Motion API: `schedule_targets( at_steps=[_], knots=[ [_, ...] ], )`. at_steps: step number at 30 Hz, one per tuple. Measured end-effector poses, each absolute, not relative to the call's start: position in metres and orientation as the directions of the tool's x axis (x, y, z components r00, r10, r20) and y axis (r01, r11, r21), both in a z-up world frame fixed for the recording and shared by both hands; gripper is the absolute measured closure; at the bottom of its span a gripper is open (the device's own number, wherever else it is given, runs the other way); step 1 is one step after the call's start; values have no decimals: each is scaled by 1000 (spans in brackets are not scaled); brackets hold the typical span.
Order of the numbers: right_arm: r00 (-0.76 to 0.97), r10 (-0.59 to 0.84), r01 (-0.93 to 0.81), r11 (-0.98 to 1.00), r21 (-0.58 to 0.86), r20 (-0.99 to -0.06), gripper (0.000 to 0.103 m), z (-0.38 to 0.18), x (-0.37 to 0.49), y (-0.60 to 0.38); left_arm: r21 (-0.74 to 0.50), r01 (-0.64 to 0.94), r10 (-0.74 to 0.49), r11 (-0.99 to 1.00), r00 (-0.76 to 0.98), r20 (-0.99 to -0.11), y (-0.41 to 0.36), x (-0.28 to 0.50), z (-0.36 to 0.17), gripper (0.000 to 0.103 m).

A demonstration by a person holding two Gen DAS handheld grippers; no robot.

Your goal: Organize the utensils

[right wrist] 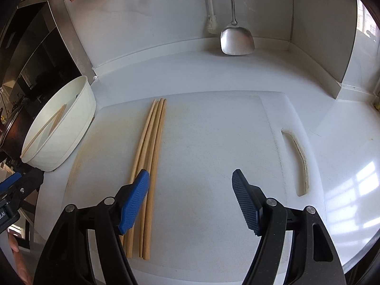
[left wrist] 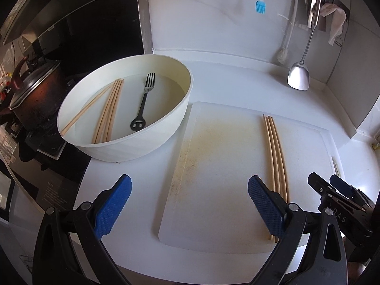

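Note:
A white bowl (left wrist: pixel 166 123) at the left holds several wooden chopsticks (left wrist: pixel 110 109) and a black-handled fork (left wrist: pixel 144 99). Several more chopsticks (left wrist: pixel 275 147) lie side by side on the white cutting board (left wrist: pixel 213 166). My left gripper (left wrist: pixel 190 197) is open and empty above the board's near edge. My right gripper (right wrist: pixel 191 190) is open and empty above the board, its left finger over the chopsticks (right wrist: pixel 149 161). The bowl (right wrist: pixel 66 133) shows at the left in the right wrist view. The right gripper (left wrist: pixel 332 187) also shows in the left wrist view.
A dark pot (left wrist: pixel 35 95) sits on the stove at the far left. A steel spatula (left wrist: pixel 299 76), a white brush (left wrist: pixel 283 54) and a blue silicone brush (left wrist: pixel 260 6) hang on the back wall. The board's handle slot (right wrist: pixel 300 161) is at right.

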State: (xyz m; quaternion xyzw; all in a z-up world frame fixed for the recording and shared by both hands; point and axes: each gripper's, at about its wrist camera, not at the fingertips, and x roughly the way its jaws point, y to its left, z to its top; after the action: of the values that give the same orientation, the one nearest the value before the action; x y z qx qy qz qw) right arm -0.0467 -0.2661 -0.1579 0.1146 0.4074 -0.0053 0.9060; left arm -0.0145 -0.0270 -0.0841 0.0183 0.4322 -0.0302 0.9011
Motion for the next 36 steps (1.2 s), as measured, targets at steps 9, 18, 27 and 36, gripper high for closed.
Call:
schedule_targets(
  at_steps=[9, 18, 27, 36],
  knots=[
    [639, 71, 107, 978, 180, -766, 34, -175, -33, -256, 9, 78, -40, 997, 600, -799, -27, -6, -100, 6],
    [627, 50, 106, 983, 149, -778, 34, -179, -30, -252, 0, 79, -46, 997, 584, -811, -26, -2, -107, 6],
    [628, 25, 102, 988, 114, -778, 34, -182, -26, -251, -1, 79, -47, 997, 578, -815, -28, -3, -110, 6],
    [632, -16, 85, 995, 49, -775, 34, -182, -21, -242, -7, 79, -51, 997, 572, -819, -27, -2, -111, 6]
  ],
)
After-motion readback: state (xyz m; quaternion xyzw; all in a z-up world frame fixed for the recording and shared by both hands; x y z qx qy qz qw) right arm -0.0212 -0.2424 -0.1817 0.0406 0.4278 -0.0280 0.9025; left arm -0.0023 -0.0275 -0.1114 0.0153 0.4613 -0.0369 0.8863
